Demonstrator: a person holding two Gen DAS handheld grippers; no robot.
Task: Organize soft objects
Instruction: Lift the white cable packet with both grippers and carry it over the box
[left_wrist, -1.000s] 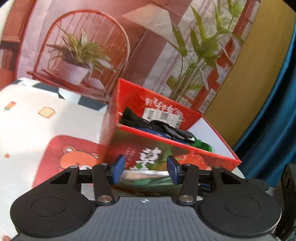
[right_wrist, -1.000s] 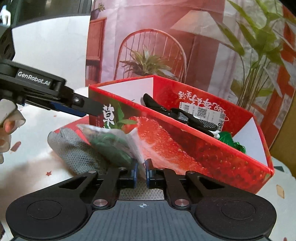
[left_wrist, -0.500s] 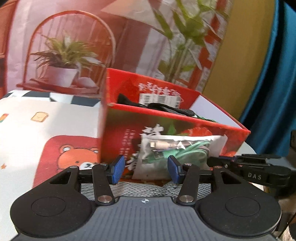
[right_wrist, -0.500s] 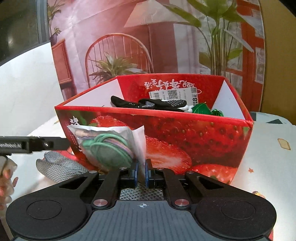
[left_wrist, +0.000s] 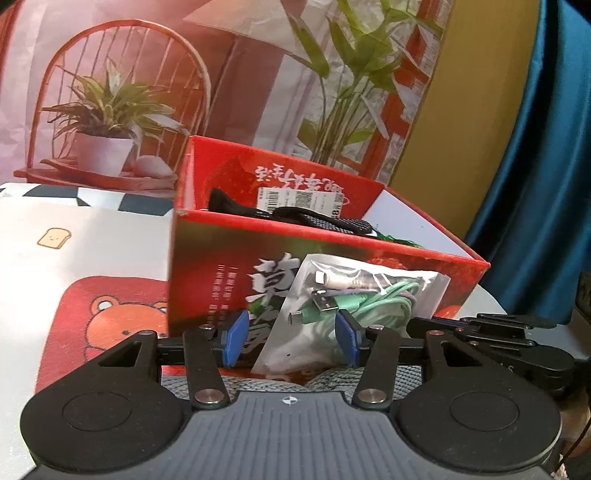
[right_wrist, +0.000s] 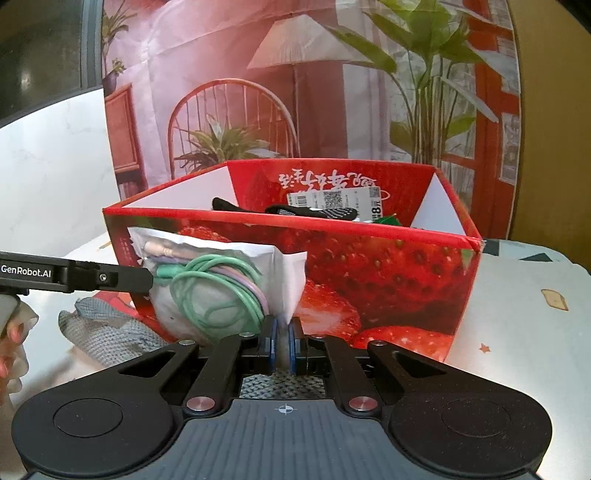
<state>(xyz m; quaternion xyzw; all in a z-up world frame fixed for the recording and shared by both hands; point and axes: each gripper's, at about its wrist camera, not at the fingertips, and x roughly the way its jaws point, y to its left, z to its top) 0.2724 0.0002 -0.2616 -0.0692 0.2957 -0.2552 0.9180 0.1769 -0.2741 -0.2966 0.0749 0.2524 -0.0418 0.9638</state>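
We see our right gripper pinching the clear cable bag at lower centre, before the red box; our left gripper stands half-open around the bag, pads apparently not pressing

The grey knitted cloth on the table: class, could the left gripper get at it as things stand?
Probably not directly: the cable bag, pinched by the right gripper, hangs between the open left gripper's pads, above the grey cloth.

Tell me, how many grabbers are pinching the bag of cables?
1. The right grabber pinches the bag of cables at its bottom corner, in front of the red box. The left grabber is open around the bag, not pinching.
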